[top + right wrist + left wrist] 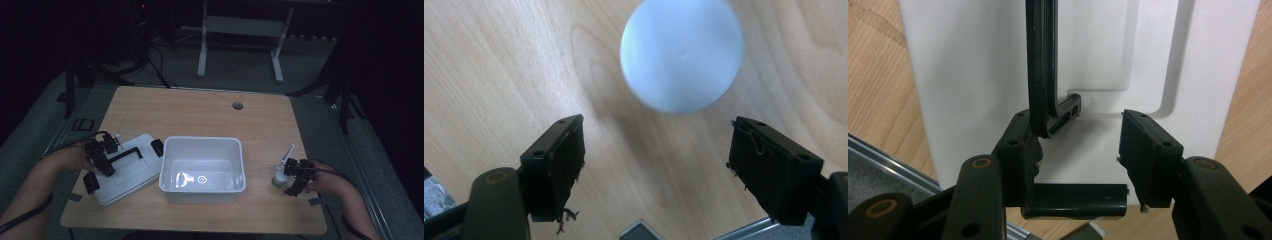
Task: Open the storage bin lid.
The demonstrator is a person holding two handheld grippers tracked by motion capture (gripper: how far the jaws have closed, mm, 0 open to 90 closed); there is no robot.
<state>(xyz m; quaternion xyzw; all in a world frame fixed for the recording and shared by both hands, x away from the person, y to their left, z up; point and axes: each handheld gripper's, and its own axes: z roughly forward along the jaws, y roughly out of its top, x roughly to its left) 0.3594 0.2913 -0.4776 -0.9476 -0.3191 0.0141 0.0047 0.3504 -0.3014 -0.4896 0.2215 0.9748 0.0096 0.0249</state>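
A white lid (131, 175) with a black handle (125, 152) lies flat on the table, left of a white bin (202, 141). My left gripper (102, 162) hovers over the lid's left part. In the left gripper view the jaws (1078, 150) stand apart over the lid (973, 75), and the handle (1040, 65) rests against the left pad alone. To the right of the bin stands a small white bottle (281, 171) with a green end. My right gripper (292, 177) is beside it, open. In the right gripper view a blurred round white bottle (681, 52) lies beyond the gripper (656, 165).
The lid carries black latches at its ends (157, 147), one showing below the left jaws (1075, 200). The wooden table (200, 112) has a cable hole (237, 106) at the back. A metal rail runs along its near left edge (878, 160). The bin holds nothing I can make out.
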